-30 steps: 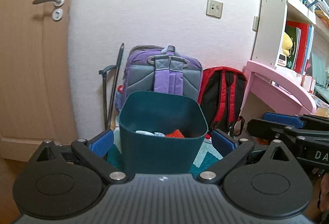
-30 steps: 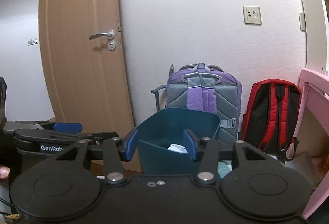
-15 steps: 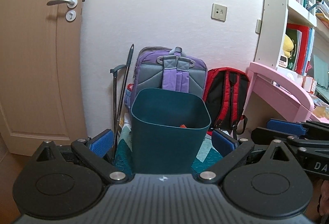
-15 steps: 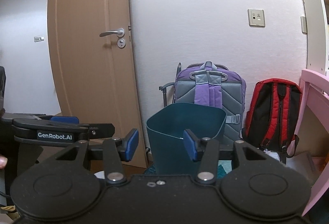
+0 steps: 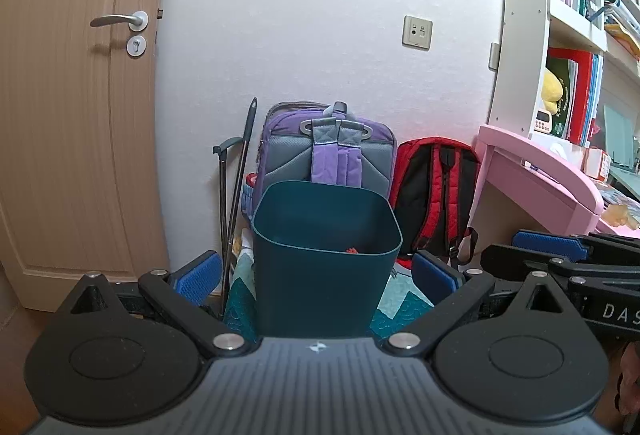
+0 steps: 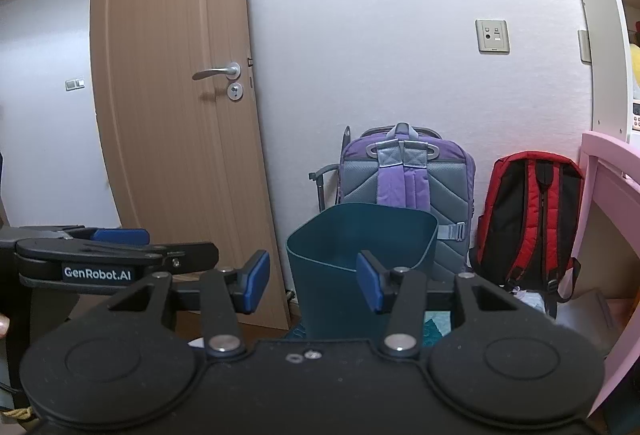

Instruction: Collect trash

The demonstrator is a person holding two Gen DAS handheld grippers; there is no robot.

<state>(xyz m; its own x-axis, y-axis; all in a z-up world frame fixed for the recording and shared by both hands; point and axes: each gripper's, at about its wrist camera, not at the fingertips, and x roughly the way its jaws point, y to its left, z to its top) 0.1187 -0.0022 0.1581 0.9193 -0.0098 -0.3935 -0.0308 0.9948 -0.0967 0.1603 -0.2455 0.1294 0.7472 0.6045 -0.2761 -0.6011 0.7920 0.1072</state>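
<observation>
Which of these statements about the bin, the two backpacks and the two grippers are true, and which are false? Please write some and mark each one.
1. The teal bin stands in front of the purple backpack. True.
2. The left gripper is shut on the bin. False: its jaws stand wide open on either side of the bin in view, pressing on nothing.
3. The red backpack is between the purple backpack and the pink desk. True.
4. The right gripper holds a piece of trash. False: its jaws are open and empty.
5. The bin lies tipped on its side. False: it stands upright, its mouth facing up.
</observation>
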